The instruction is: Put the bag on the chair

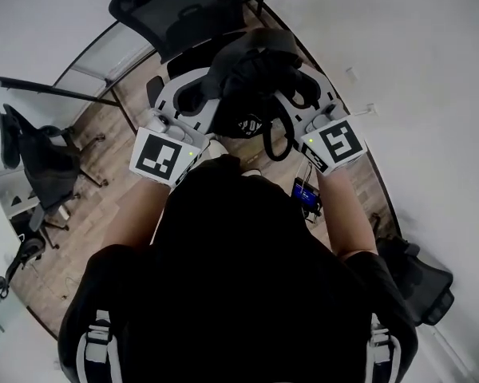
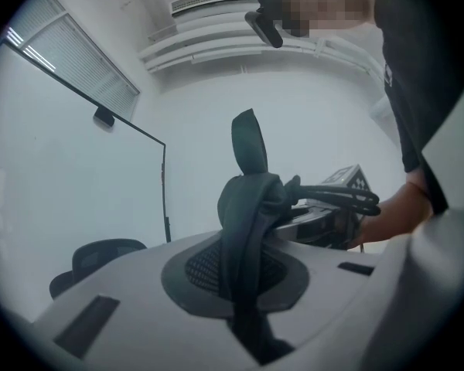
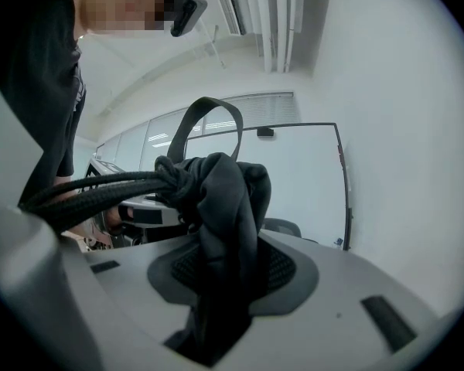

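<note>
Your left gripper (image 2: 243, 265) has its jaws closed down on a thin fold of the soft black fabric bag (image 1: 247, 86), with almost no gap showing either side of the cloth. The bag hangs in the air in front of your chest, slung between both grippers. It is clear of the wooden floor and touches no seat that I can see.

Its long axis runs crosswise from the left gripper to the right, roughly level. The black braided carry handles (image 1: 275, 134) loop down off its near side toward you. From that I judge the bag's mouth faces you or downward rather than the chair, though the folds make this hard to settle.

Your right gripper (image 3: 220, 284) is clamped on a thicker bunch of the same cloth. Its jaws stand wider because of the bulk, and the handles run off to its left.

The black mesh-backed office chair (image 1: 184, 6) stands just beyond the bag, and its seat is hidden under the bag. I judge you are in the carrying step: the bag is lifted but not yet set down.

The next move calls for bringing both ends over the seat together and lowering until the cloth takes its own weight. Then open both sets of jaws, and mind the handles don't snag on the chair.
</note>
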`<state>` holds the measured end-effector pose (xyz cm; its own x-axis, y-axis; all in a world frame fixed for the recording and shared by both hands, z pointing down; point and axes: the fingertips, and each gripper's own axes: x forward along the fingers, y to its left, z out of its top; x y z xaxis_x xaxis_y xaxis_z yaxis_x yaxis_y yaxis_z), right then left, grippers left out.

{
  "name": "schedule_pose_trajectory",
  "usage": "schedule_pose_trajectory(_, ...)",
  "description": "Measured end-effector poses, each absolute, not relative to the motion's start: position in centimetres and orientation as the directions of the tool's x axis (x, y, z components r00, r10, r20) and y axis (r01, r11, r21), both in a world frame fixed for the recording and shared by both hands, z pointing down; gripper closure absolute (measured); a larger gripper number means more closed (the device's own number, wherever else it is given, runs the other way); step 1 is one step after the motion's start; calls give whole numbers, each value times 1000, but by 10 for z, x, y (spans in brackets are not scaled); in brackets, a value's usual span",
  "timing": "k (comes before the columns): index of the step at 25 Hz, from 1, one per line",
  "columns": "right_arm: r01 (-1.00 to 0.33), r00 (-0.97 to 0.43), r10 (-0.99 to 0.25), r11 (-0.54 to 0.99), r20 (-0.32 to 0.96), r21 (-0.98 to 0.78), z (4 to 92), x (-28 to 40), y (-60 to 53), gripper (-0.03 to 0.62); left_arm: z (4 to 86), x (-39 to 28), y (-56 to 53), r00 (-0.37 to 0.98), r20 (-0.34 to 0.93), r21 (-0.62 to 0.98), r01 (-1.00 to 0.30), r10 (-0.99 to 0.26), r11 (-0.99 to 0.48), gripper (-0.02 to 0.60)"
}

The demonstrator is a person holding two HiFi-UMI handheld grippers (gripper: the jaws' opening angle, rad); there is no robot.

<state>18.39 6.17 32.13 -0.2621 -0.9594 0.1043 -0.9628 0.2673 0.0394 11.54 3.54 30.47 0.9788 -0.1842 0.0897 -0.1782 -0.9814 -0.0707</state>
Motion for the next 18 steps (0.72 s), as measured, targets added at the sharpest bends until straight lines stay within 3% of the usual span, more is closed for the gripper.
schedule_pose_trajectory(18,-942,-320,-933,332,163,46,345,175,-72,462,332,103,-95,959,86,-41,-268,-270,-963,551)
